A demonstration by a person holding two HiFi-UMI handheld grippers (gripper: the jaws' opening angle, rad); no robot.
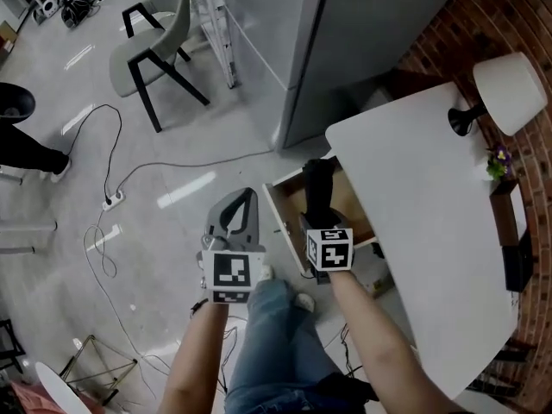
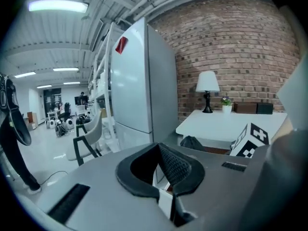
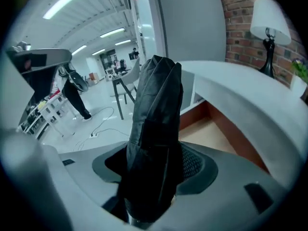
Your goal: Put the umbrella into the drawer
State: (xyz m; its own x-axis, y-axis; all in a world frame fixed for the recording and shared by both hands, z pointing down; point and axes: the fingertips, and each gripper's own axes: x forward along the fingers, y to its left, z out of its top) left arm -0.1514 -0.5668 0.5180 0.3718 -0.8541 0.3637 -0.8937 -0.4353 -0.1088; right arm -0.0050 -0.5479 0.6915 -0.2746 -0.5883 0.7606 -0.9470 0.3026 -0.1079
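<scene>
The room has a glossy grey floor, a brick wall on the right and a tall pale refrigerator standing near the wall. A white counter runs along the brick wall. It carries a lamp with a white shade and a small potted plant just beside it. A grey chair stands well apart on the open floor, and a cable with a power strip lies across the floor.

Under the near edge of the counter we find the drawer pulled out, with its wooden inside in view.

The right hand-held gripper has its jaws clamped on the folded black umbrella, one pad on each side of the lower part. The rest of the umbrella sticks out past the jaws. In the head view the umbrella sits over the open drawer, angled downward. We cannot tell whether its far end touches the drawer, but it is not lying inside.

The left hand-held gripper hangs just left of the drawer front, over bare floor. Its jaws are drawn together at the tips and nothing is between them. It touches neither the drawer nor the umbrella.

The person's jeans show below both forearms.
</scene>
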